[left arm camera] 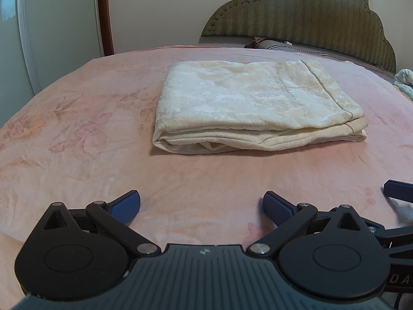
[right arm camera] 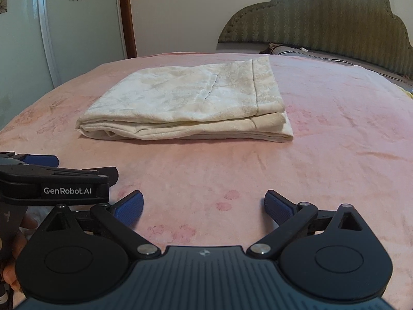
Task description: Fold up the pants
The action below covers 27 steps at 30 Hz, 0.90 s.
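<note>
A wide pink floral blanket (left arm camera: 77, 129) covered the bed and filled both views, its far edge running under a scalloped green headboard (left arm camera: 309, 13) on the right and stopping short of a white wardrobe door (left arm camera: 59, 25) on the left. Bare blanket stretched on every side of the pants, with a broad open strip between them and the grippers.

The cream pants (left arm camera: 253, 103) lay flat near the middle of the bed, folded into a thick rectangle, layered edges stacked toward the cameras and a hemmed band along the right side; from the right wrist camera the same bundle (right arm camera: 185, 103) sat ahead and a touch left.

And the left gripper (left arm camera: 201, 206) hung low over the blanket, blue pads (left arm camera: 126, 204) spread wide, nothing between them, pants well ahead and clear. The right gripper (right arm camera: 204, 206) was the same story: fingers splayed wide apart, empty, with the pants well apart from its pads (right arm camera: 277, 206). The two tools sat side by side, the left one's body just beside the right one's left finger.
</note>
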{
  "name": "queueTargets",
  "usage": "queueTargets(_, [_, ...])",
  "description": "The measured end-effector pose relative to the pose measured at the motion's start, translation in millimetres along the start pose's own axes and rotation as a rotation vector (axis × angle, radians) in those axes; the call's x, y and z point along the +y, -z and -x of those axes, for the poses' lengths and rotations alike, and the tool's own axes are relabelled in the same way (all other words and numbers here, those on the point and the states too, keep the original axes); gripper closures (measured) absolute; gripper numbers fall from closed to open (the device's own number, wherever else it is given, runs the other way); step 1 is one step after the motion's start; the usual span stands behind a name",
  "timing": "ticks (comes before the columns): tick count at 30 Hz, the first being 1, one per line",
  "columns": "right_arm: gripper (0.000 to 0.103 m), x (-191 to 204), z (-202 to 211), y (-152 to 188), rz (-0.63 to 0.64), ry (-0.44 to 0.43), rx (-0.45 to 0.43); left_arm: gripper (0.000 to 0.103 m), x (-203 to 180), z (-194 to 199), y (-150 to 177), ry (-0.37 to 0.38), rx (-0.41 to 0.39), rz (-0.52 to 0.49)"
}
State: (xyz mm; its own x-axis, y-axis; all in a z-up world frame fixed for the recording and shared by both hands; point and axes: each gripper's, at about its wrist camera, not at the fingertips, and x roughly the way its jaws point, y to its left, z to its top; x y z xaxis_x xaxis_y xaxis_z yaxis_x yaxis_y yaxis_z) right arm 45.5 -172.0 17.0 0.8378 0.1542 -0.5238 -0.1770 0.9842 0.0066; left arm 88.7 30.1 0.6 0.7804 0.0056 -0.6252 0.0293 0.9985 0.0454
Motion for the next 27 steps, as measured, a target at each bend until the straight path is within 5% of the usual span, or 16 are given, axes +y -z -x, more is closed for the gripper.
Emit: queueTargets(27, [0.0, 1.2, -7.6, 2.7, 0.019, 0.012, 0.027, 0.0, 2.3, -4.1, 1.5, 0.009, -0.009, -0.004])
